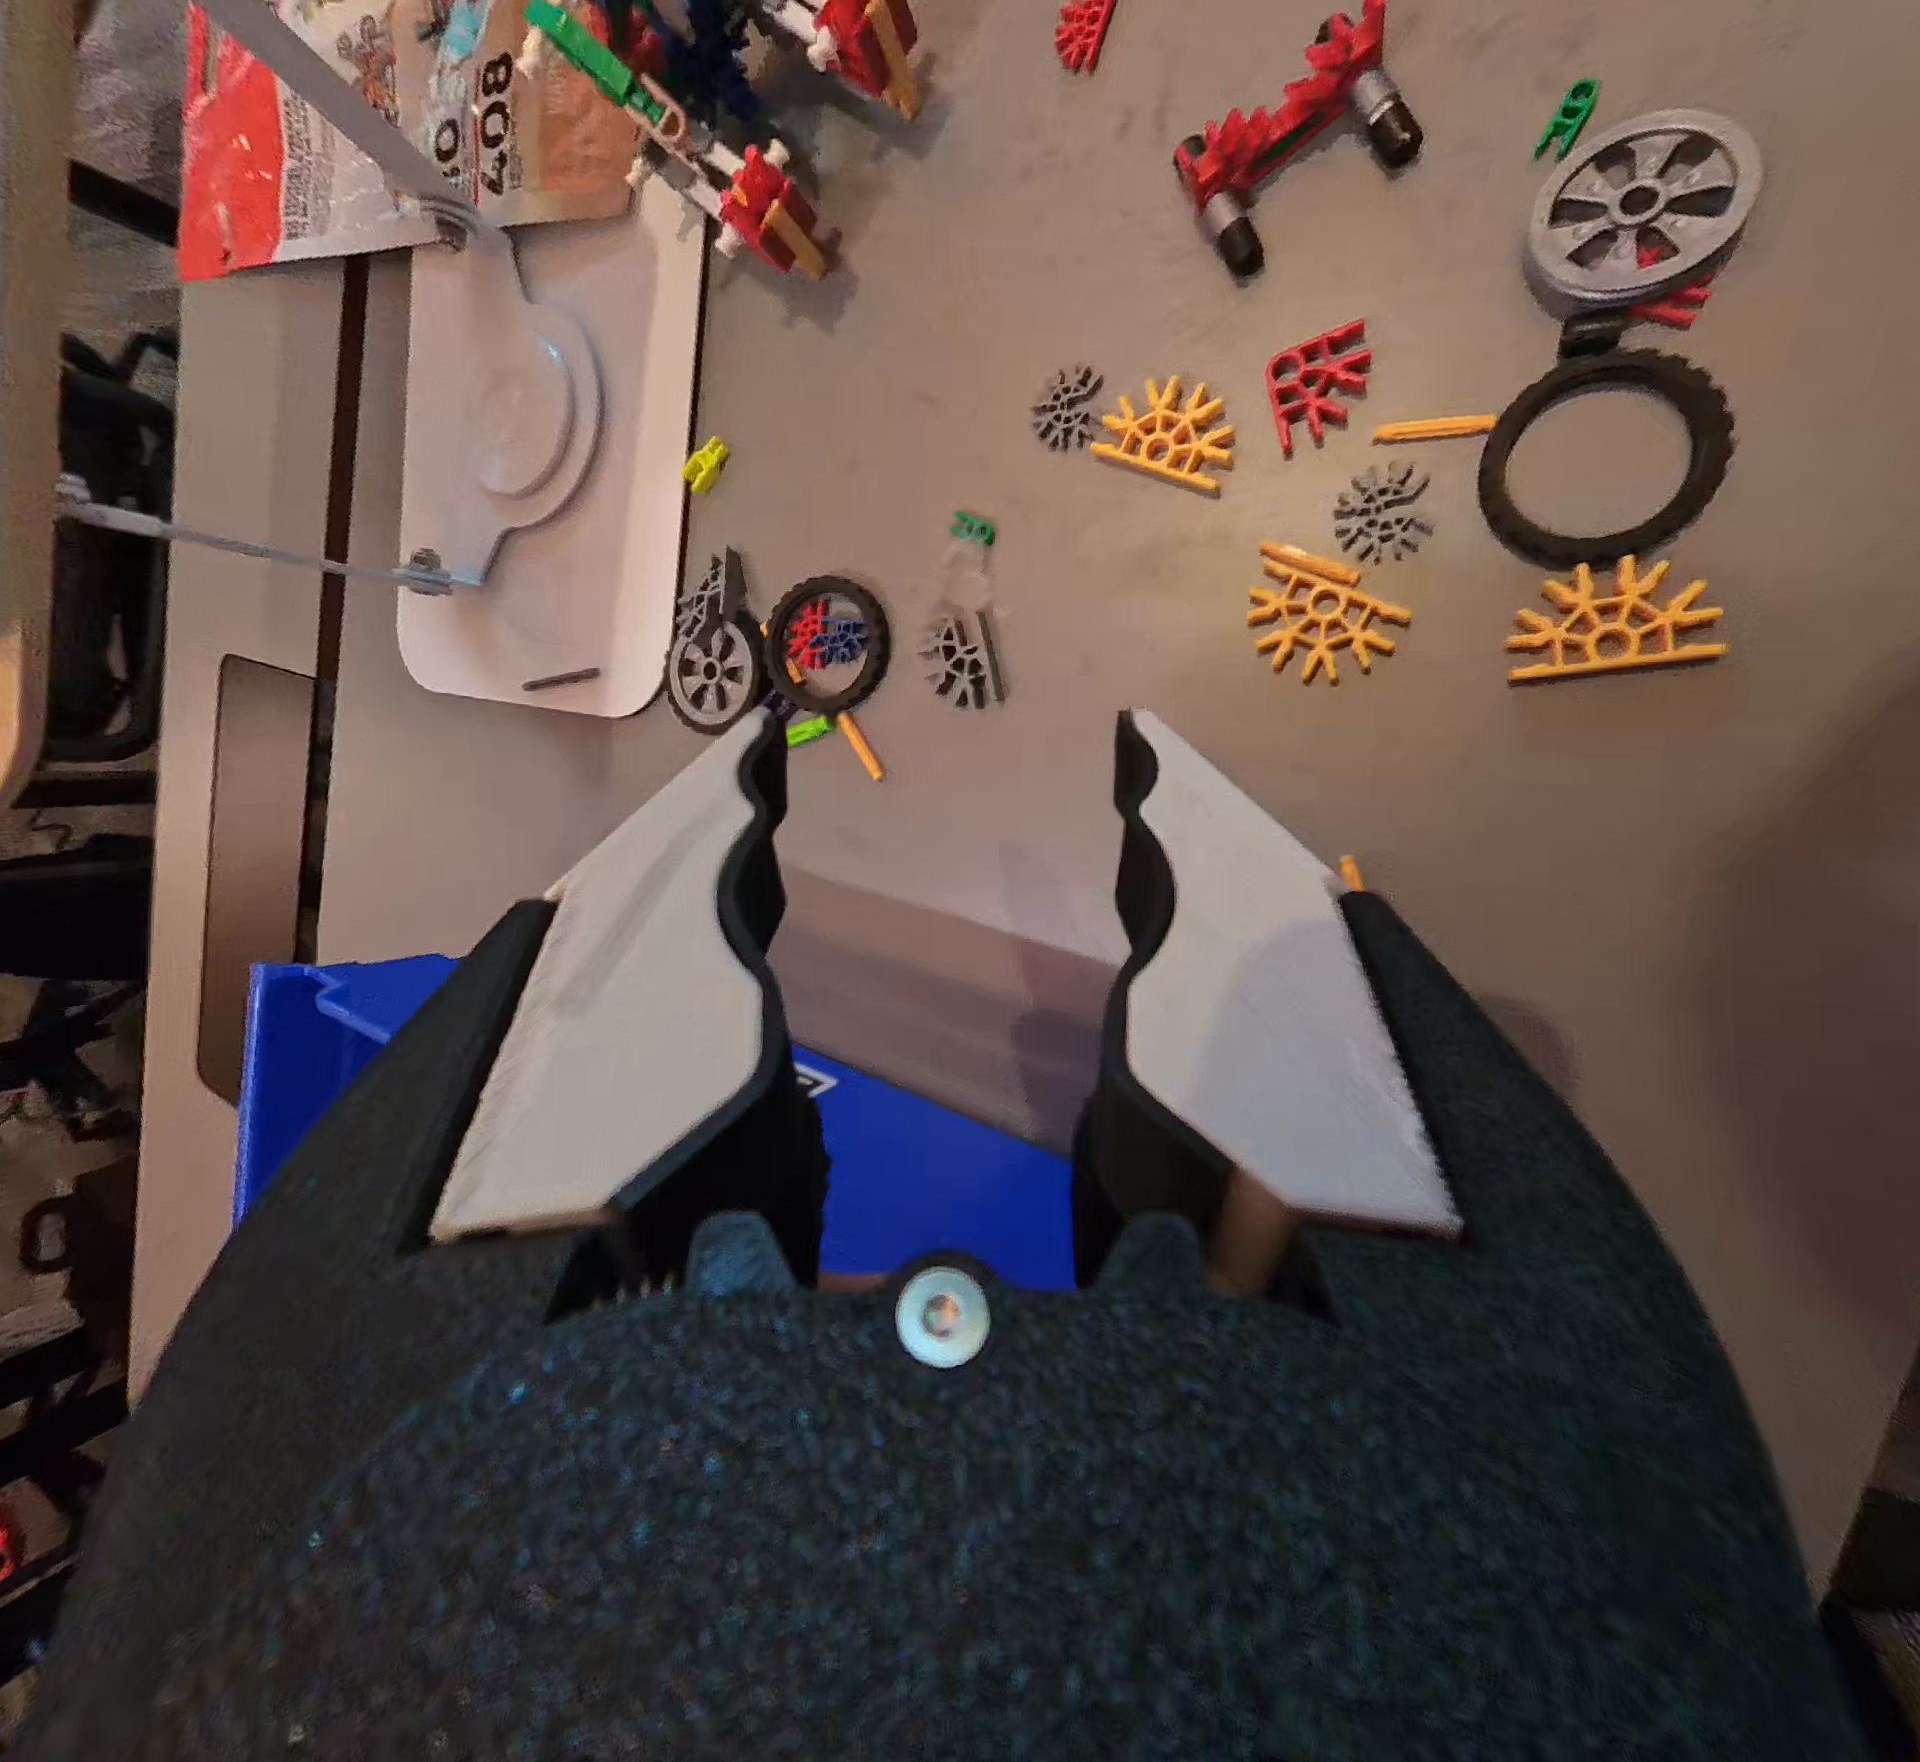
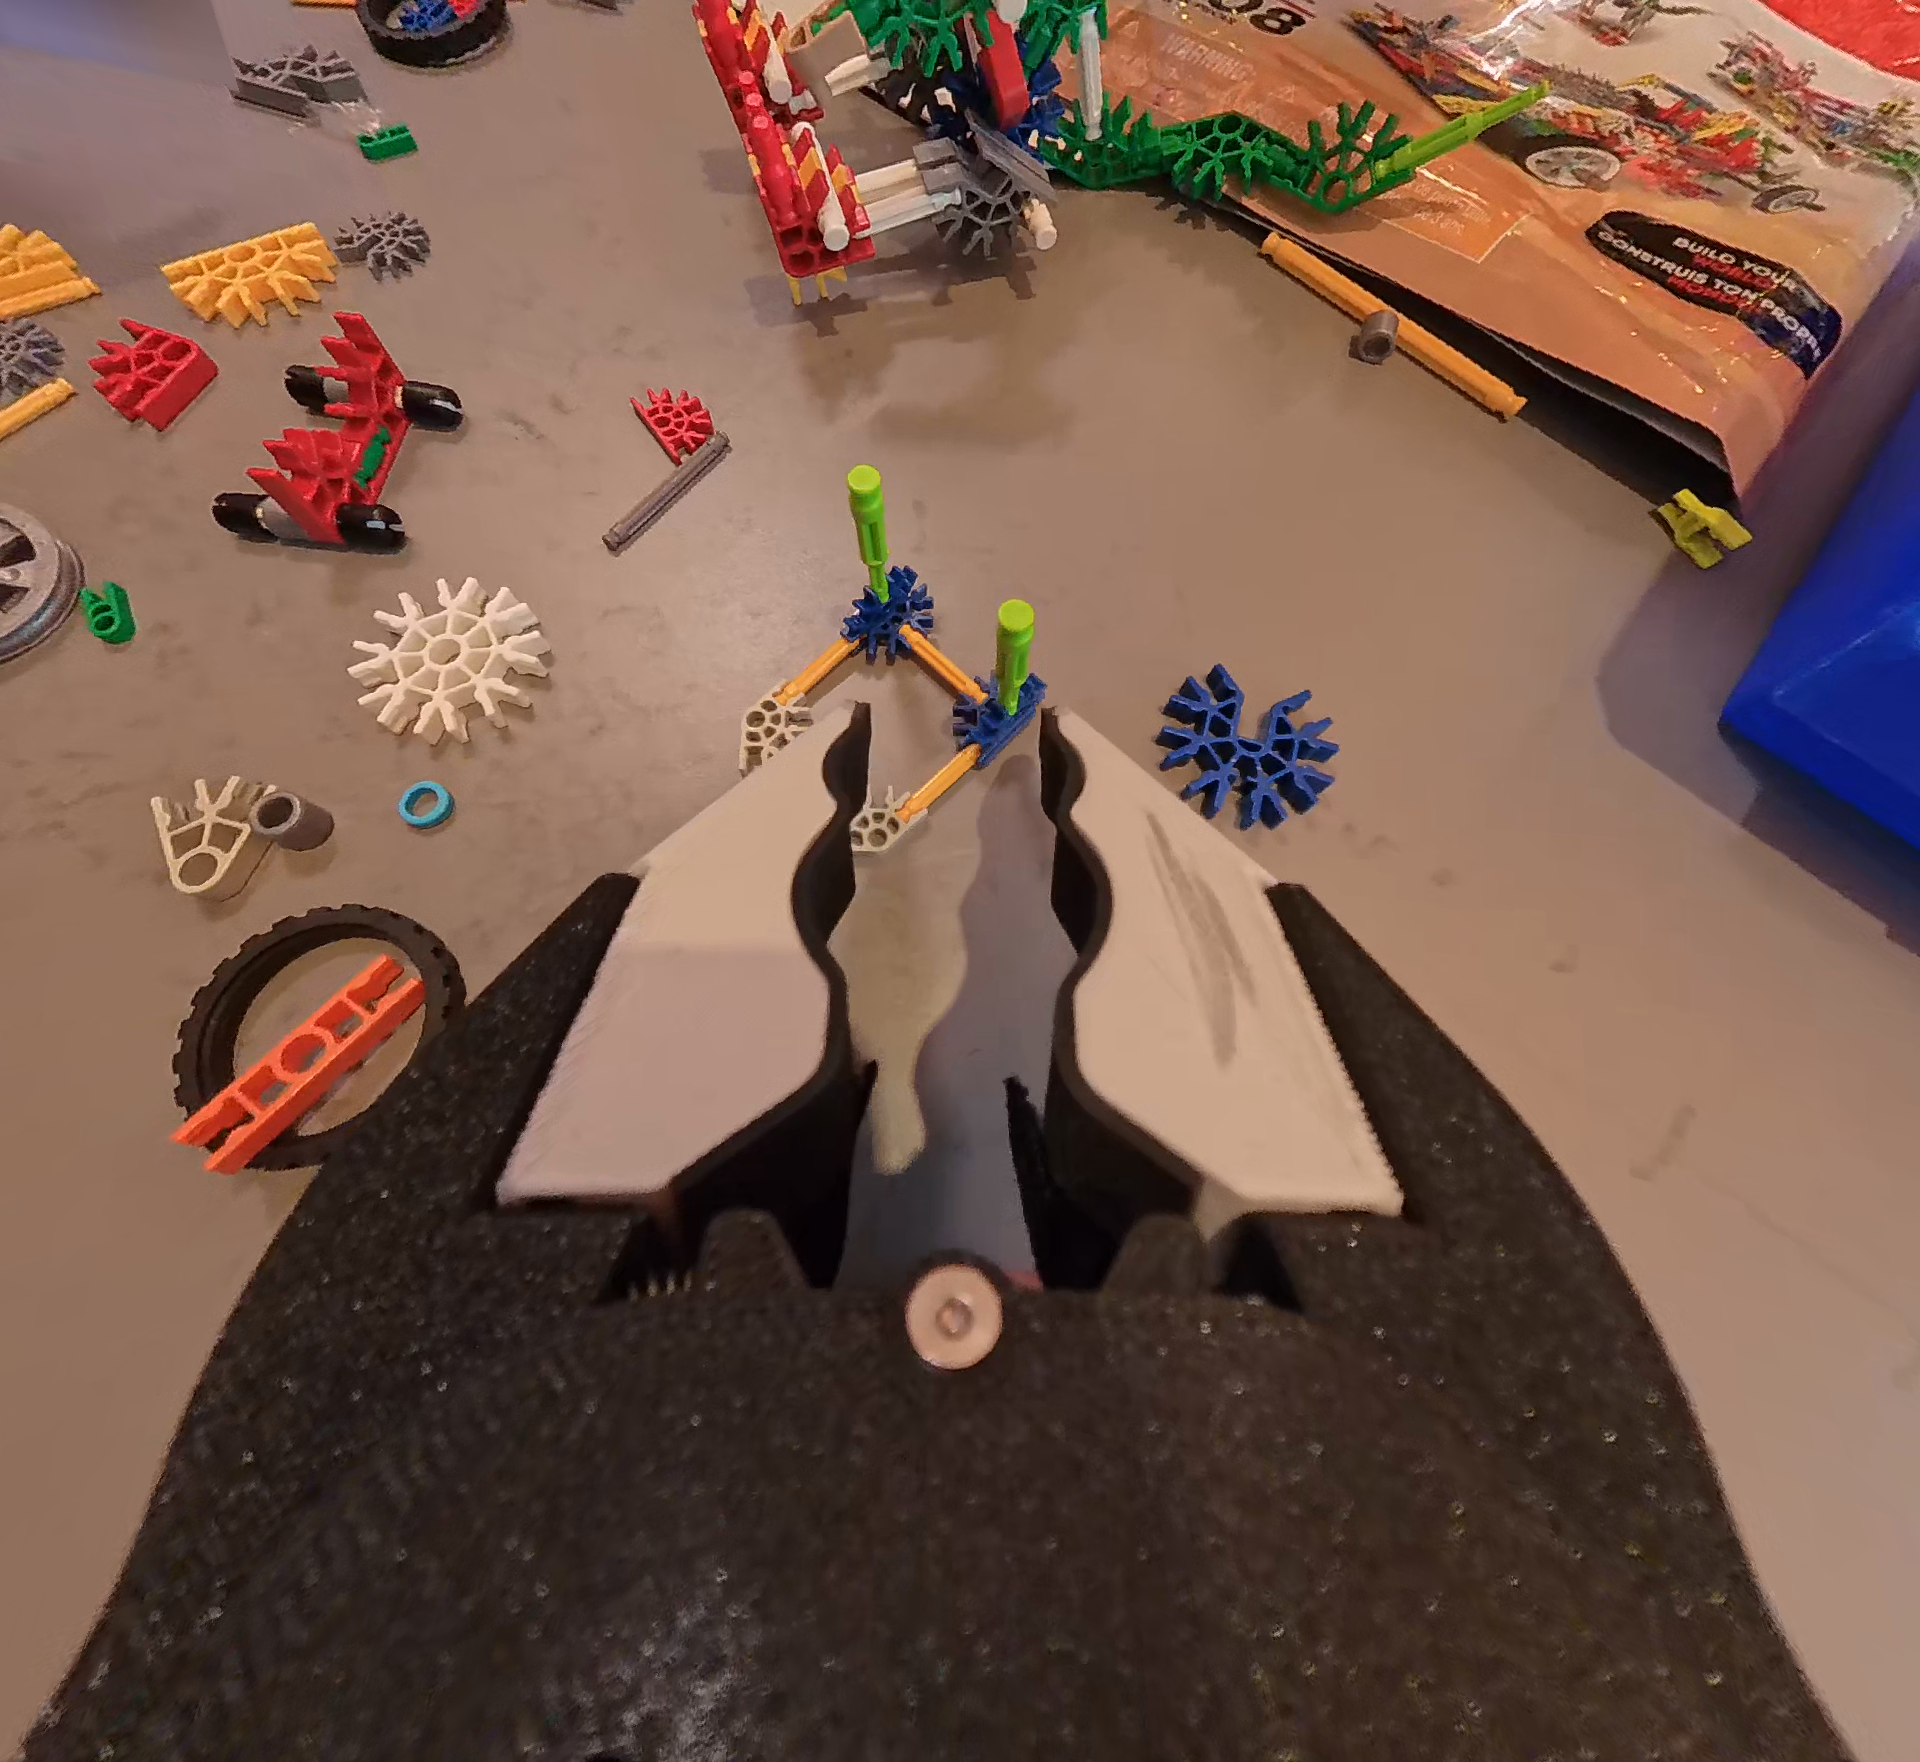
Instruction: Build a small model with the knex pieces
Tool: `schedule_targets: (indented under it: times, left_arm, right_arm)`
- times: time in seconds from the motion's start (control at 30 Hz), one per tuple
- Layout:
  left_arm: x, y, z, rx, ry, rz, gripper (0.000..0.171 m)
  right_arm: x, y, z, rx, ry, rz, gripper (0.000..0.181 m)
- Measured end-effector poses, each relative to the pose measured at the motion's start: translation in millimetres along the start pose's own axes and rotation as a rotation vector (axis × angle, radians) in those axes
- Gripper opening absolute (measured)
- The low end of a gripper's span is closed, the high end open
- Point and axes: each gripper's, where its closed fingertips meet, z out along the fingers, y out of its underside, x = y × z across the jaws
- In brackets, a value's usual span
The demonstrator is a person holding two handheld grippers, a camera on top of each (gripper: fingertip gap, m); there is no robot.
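Observation:
In the right wrist view my right gripper (image 2: 951, 725) is open and low over the grey table. Its tips straddle a small assembly (image 2: 888, 616) of blue connectors, yellow rods, tan end pieces and two upright lime rods. One yellow rod (image 2: 940, 782) lies between the jaws, and a blue connector (image 2: 992, 720) sits by the right tip. In the left wrist view my left gripper (image 1: 948, 736) is open and empty above the table. A small black tyre (image 1: 828, 642) with red and blue connectors inside lies just past its left tip, beside a grey connector (image 1: 966, 658).
A blue box (image 1: 935, 1182) lies under the left gripper, with a white stand base (image 1: 540, 465) beside it. Loose blue connectors (image 2: 1247, 751), a white snowflake connector (image 2: 449, 658) and a tyre (image 2: 213, 1006) holding an orange piece lie nearby. A colourful built model (image 2: 935, 50) and a printed bag (image 2: 1558, 102) lie beyond. My hands' fingertips stand some 30 cm from each other.

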Motion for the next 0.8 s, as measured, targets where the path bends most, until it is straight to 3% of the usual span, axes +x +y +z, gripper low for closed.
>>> schedule_targets:
  times: [0.33,0.63,0.8]
  left_arm:
    - [29,-42,20,0.215,0.014,-0.276,0.061]
    - [38,-26,45,0.118,-0.027,-0.296,0.056]
    - [36,-3,53,0.042,-0.059,-0.418,0.056]
  right_arm:
    - [-2,-1,-1,0.013,-0.002,-0.021,0.033]
    - [-3,-2,-2,0.017,-0.004,-0.027,0.033]
    - [-3,-2,-2,0.019,-0.004,-0.028,0.034]
